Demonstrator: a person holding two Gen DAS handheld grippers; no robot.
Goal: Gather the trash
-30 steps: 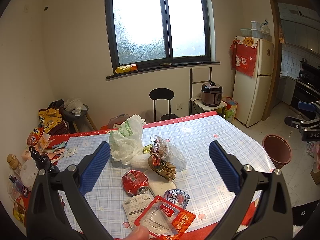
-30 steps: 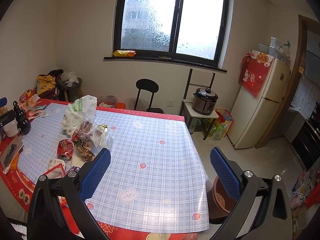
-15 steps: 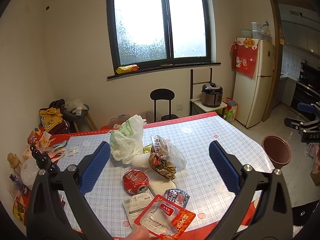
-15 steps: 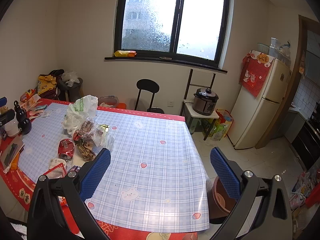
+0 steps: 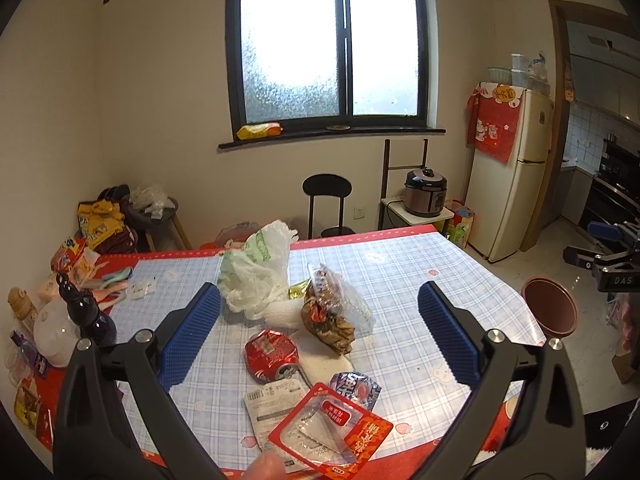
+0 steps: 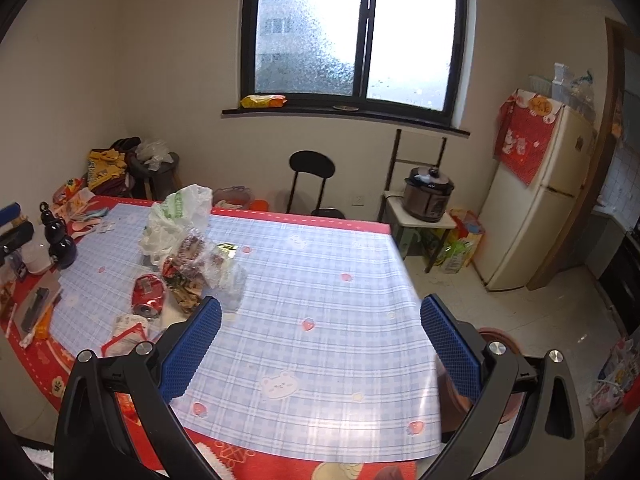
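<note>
Table (image 5: 460, 280) under a blue-and-white checked plastic cloth with a red border fills my view, standing in a cream-walled room below a dark-framed frosted window (image 5: 332, 48). Trash sits clustered on the cloth: a crumpled white plastic bag with green print (image 5: 256, 276), a brown wrapper bundled in clear film (image 5: 334, 312), a crushed red drink can (image 5: 272, 354) and a red-edged clear-windowed packet (image 5: 332, 432) at the near edge, where a fingertip (image 5: 264, 470) touches it. My left gripper (image 5: 318, 338) hangs above this pile with its blue-padded jaws wide apart, holding nothing. My right gripper (image 6: 320, 350) is likewise spread and empty over the bare right half of the cloth. A brown round plastic bin (image 5: 550, 312) stands on the tiled floor beside the table, with a cream fridge (image 5: 516, 168) beyond it
</note>
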